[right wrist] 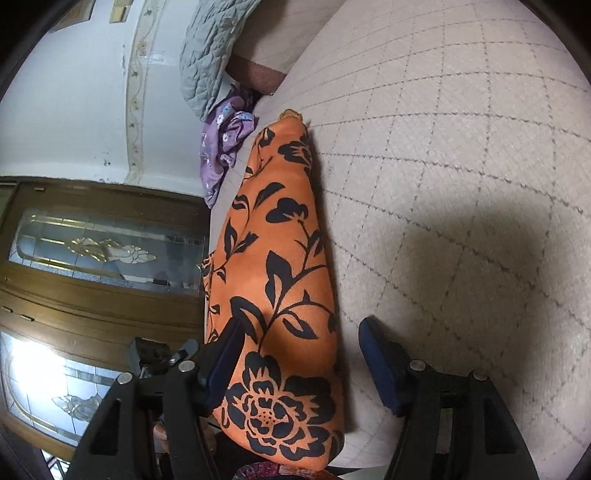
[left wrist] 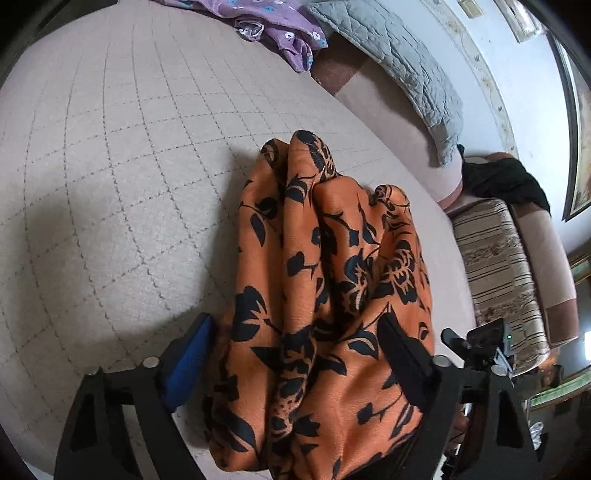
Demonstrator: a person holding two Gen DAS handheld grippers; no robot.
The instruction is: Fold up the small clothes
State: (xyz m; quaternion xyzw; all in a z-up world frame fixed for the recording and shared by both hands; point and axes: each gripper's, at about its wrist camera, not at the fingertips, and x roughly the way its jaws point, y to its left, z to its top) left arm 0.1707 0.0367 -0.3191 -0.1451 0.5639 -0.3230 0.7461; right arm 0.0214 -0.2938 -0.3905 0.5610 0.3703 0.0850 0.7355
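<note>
Nearest the lens in the left wrist view, the left gripper (left wrist: 295,354) has its black angular arms spread wide, a blue pad lining one finger (left wrist: 192,362). Between the jaws bulges the orange garment (left wrist: 325,295) — a soft, slightly napped cloth printed with black leaves and flowers, bunched into rounded vertical folds that fill the lower centre of the frame. The jaws stand apart on either side of this bundle; whether they press it cannot be told.

In the right wrist view, the right gripper (right wrist: 299,354) is also spread, its dark blue padded fingers (right wrist: 384,365) well apart. The orange garment (right wrist: 280,280) lies here as a long, smooth, tapering strip running from the bottom centre up toward the upper middle, a large black rose printed near its lower end. The left-hand finger touches or overlaps the cloth's edge; the right-hand one sits apart from it, over bare bedding.

The garment rests on a bed cover (left wrist: 110,184) — pale beige, matte, woven with a thin grey diamond grid. At the top of the left view lies a crumpled purple cloth (left wrist: 280,33) with small blue and white flowers, beside a grey quilted blanket (left wrist: 406,74). At the right edge is a striped cushion (left wrist: 495,266); in the right wrist view a wooden door with patterned glass (right wrist: 103,251) fills the left side.
</note>
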